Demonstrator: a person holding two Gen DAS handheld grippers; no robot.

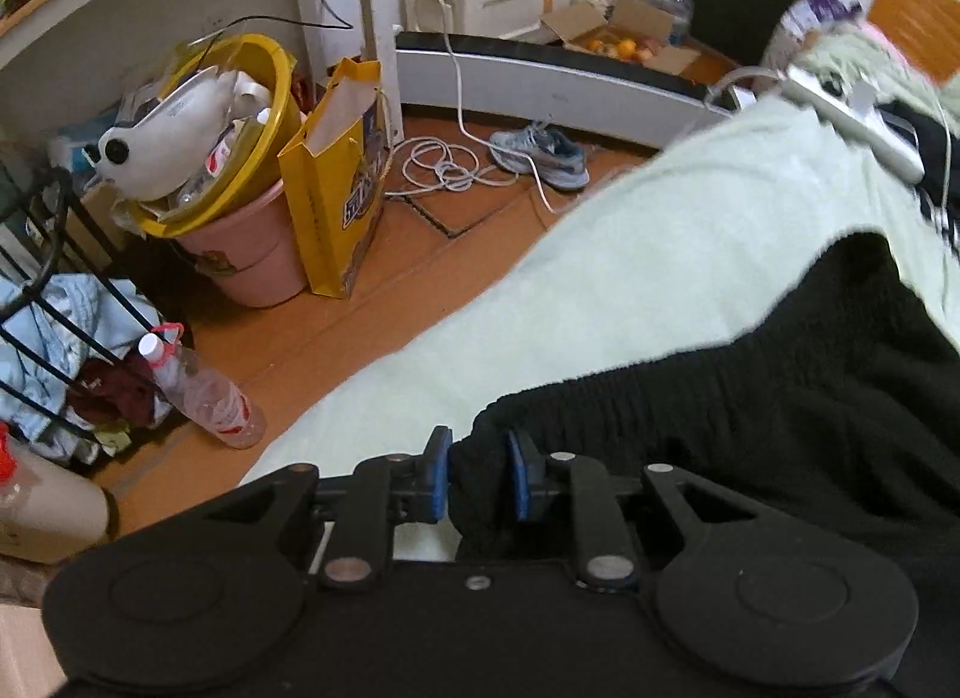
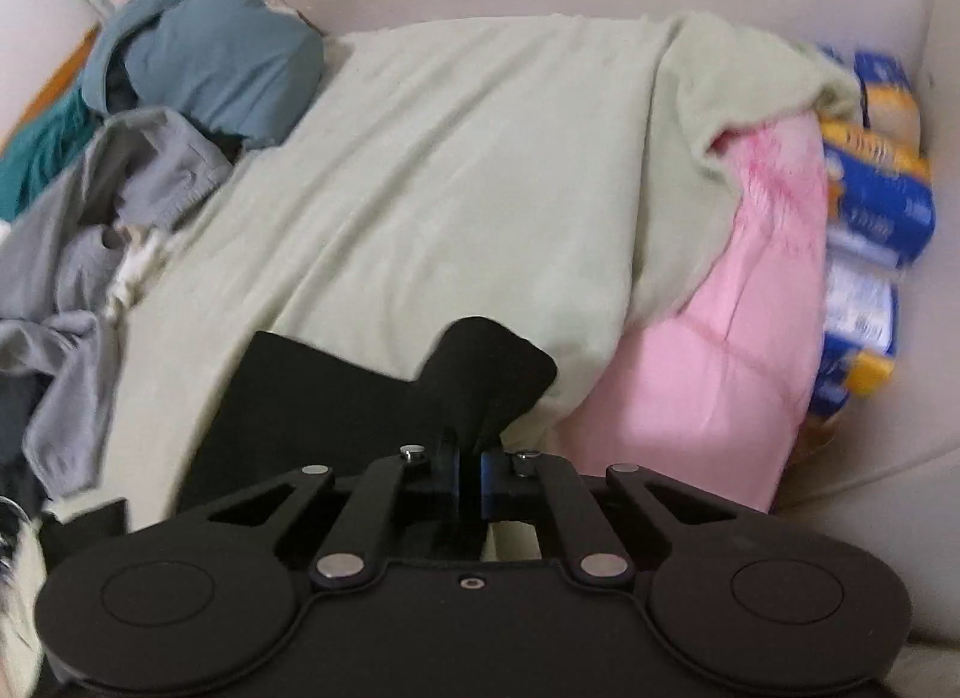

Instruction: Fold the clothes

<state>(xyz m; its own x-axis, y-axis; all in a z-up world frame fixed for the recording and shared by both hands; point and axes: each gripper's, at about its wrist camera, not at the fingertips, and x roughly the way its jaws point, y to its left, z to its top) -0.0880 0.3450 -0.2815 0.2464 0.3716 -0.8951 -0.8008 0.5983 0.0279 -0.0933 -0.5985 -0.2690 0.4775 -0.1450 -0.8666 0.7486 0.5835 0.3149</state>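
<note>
I've got the pale green blanket [image 2: 432, 206] filling most of my right-wrist view, spread over the bed and running right down to the floor edge in the left-wrist view. On top of it lies the black garment [image 1: 780, 398], a thick, textured knit, sprawled across the near side of the blanket. Beside it on the right, a pink quilt [image 2: 708, 350] pokes out from under the green edge, with blue and yellow packets [image 2: 876, 206] stacked against the wall just past it. Over on the far left there's a heap of grey clothes [image 2: 90, 254], with a blue-grey garment [image 2: 228, 74] bunched behind them. My left gripper [image 1: 478, 473] has its blue pads pinched in on a bunched corner of the black garment, narrow gap, cloth squeezed between. My right gripper [image 2: 471, 476] is clamped nearly fully together on another corner of the same garment, which stands up in a peak above the jaws. Down on the orange floor I can see a pink bin [image 1: 252, 260] topped with a yellow basin, a yellow paper bag [image 1: 336, 188] just beside it, a plastic bottle [image 1: 198, 386], a grey shoe [image 1: 540, 149].
</note>
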